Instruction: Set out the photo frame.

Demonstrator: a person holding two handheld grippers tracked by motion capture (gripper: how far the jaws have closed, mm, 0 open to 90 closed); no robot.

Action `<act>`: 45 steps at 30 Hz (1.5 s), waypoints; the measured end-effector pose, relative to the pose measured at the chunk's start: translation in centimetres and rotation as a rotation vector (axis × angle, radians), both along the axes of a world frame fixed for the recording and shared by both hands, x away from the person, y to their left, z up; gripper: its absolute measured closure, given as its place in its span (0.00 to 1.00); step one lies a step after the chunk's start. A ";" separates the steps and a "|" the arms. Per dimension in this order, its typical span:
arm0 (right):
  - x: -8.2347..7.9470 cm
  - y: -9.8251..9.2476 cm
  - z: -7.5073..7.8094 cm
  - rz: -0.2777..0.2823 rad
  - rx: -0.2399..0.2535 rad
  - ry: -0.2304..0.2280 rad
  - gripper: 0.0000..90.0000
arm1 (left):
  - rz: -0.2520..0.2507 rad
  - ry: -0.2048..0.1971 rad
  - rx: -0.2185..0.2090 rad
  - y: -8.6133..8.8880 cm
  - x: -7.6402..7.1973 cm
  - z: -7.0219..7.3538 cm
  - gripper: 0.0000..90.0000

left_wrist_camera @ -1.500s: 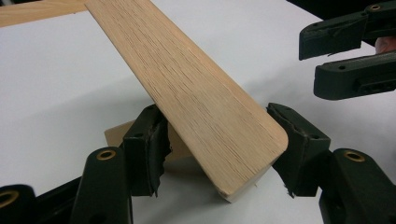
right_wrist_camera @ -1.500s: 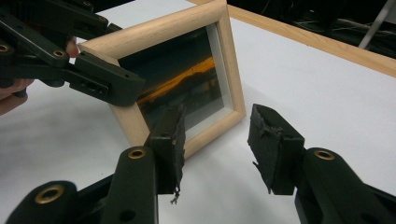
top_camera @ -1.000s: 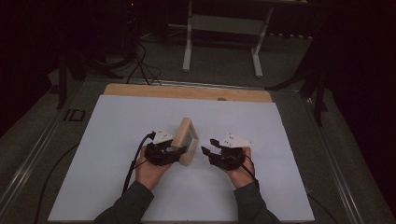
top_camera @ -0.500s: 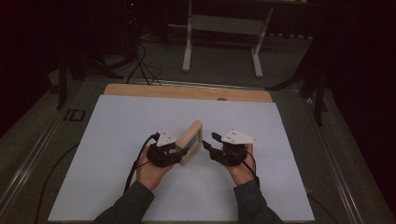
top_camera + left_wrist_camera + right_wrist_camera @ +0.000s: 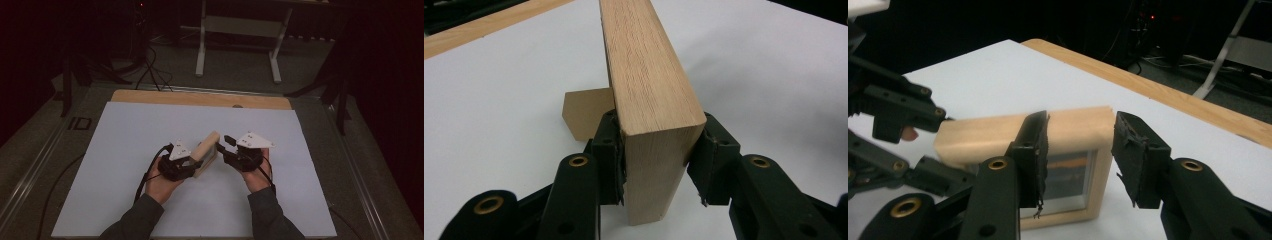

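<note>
Left claw (image 5: pixel 656 170) clamps the pale wooden picture frame (image 5: pixel 206 152) upright (tilted); right claw (image 5: pixel 1080 160), just narrowed, straddles its corner without gripping.

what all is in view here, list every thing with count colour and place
light wooden picture frame: one, pale wood with glass front, upright on edge mid-sheet, between the two tools
tan card stand flap: one, brown, behind the frame in the left gripper view
white sheet: one, covers the table top
wooden table edge: one, light brown strip along the far side
white metal stand: one, on the floor beyond the table
black cables: several, floor at far left
left tool: one, black, pads pressed on the frame's end, jaws just closed
right tool: one, black, jaws astride the frame's corner, just been closing, a gap at one pad
</note>
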State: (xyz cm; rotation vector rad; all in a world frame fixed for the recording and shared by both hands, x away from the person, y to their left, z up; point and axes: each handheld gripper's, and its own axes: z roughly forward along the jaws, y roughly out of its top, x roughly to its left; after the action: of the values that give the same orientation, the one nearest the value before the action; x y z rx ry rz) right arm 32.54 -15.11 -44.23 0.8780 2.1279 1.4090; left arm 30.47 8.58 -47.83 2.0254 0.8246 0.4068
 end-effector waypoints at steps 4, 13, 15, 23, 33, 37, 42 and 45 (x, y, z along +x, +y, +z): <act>0.4 0.1 0.4 -0.006 0.003 -0.011 0.68 | -0.017 -0.013 0.003 0.0 -0.1 -0.1 0.68; 1.7 0.7 1.0 -0.018 -0.001 -0.019 0.87 | -0.059 -0.027 0.009 0.3 -0.4 -0.2 0.68; 1.8 0.8 1.0 -0.023 -0.008 -0.021 0.89 | -0.065 -0.029 0.013 0.3 -0.5 -0.2 0.68; 2.8 1.0 0.8 -0.048 -0.001 -0.005 0.99 | -0.076 -0.034 0.012 0.5 -0.6 -0.2 0.68; 3.6 1.3 0.3 -0.052 -0.014 0.018 1.00 | -0.087 -0.039 0.008 0.6 -0.6 -0.3 0.68; 3.9 1.9 0.1 -0.051 -0.025 0.027 1.00 | -0.090 -0.041 0.009 0.6 -0.7 -0.3 0.68; 4.2 2.5 0.0 -0.043 -0.043 0.031 1.00 | -0.093 -0.044 0.007 0.6 -0.7 -0.3 0.68; 4.4 2.7 -0.1 -0.037 -0.056 0.033 1.00 | -0.093 -0.045 0.009 0.6 -0.7 -0.3 0.68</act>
State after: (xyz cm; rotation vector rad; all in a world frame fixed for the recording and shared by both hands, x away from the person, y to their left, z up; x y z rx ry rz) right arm 36.97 -12.37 -44.36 0.9202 2.1532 1.3189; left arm 29.74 9.20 -48.14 2.0472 0.6988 0.4026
